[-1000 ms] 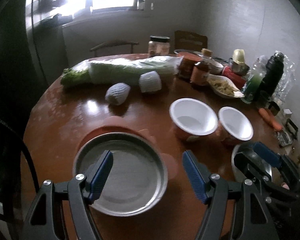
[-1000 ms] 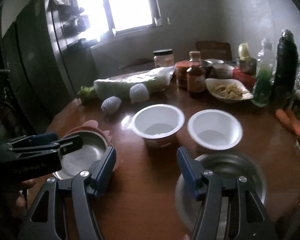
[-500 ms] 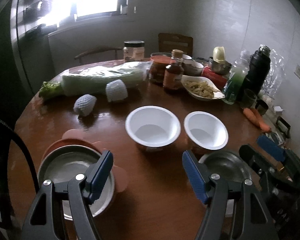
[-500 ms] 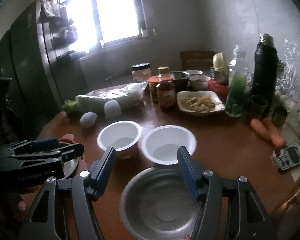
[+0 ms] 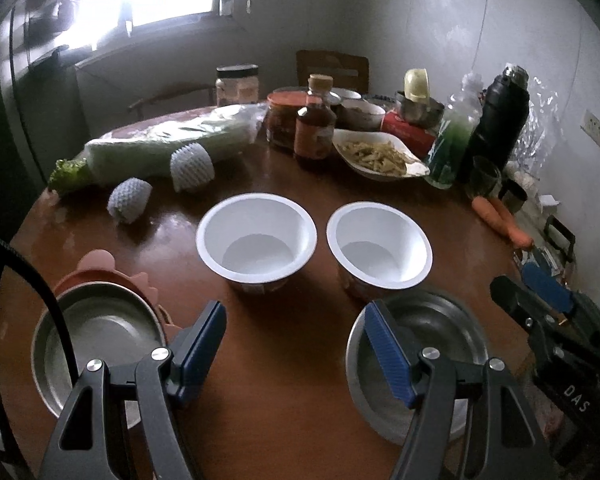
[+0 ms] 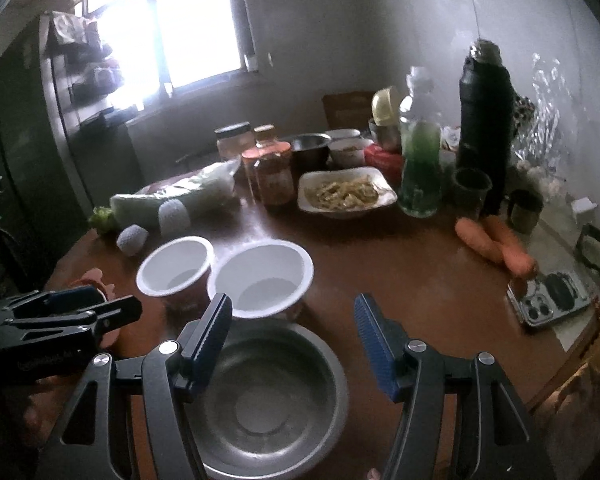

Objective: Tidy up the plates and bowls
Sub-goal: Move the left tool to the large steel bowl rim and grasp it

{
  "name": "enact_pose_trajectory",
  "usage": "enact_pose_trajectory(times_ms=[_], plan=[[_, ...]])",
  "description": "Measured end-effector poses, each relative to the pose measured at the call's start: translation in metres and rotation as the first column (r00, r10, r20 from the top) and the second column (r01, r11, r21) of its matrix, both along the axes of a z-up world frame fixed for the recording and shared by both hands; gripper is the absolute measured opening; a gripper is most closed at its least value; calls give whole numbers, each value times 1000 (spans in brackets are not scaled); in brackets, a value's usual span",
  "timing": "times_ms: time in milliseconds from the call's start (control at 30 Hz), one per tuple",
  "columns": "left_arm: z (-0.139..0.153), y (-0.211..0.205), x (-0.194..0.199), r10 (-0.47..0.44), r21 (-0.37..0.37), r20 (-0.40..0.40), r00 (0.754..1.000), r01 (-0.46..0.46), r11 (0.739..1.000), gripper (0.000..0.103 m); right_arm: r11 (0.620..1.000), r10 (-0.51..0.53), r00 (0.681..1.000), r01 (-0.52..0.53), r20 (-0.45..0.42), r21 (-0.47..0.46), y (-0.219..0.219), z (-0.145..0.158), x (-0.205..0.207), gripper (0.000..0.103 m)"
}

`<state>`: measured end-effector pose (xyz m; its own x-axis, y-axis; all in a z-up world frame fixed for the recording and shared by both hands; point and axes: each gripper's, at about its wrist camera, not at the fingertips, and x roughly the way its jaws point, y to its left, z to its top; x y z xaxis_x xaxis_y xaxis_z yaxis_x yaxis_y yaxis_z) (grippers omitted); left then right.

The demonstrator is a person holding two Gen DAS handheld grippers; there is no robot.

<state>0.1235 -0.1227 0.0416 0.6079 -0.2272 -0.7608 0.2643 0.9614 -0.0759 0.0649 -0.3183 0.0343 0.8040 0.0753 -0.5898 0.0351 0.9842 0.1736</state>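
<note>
Jaws wide and empty on both: left gripper (image 5: 294, 346) over bare table (image 5: 284, 400), right gripper (image 6: 294, 338) above the steel bowl (image 6: 276, 396). Just beyond sit two white bowls (image 5: 256, 236) side by side, almost touching. A careless reach could knock them or clash the grippers. The steel plate (image 5: 96, 340) on a pink plate (image 5: 100, 272) is half hidden; dim blur hides the clutter behind.
</note>
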Motion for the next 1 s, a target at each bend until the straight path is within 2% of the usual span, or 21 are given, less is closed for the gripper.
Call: enact_pose_trajectory(times_ms=[500, 800, 1000], plan=[[-41, -27, 1, -49, 31, -90, 995, 53, 998, 71, 1000, 13, 989, -12, -151, 9, -15, -54, -2, 65], [-57, -37, 2, -72, 33, -129, 989, 77, 996, 71, 1000, 21, 981, -18, -191, 18, -18, -72, 2, 65], [-67, -42, 4, -76, 46, -154, 985, 84, 995, 71, 1000, 26, 981, -22, -192, 20, -19, -76, 3, 52]])
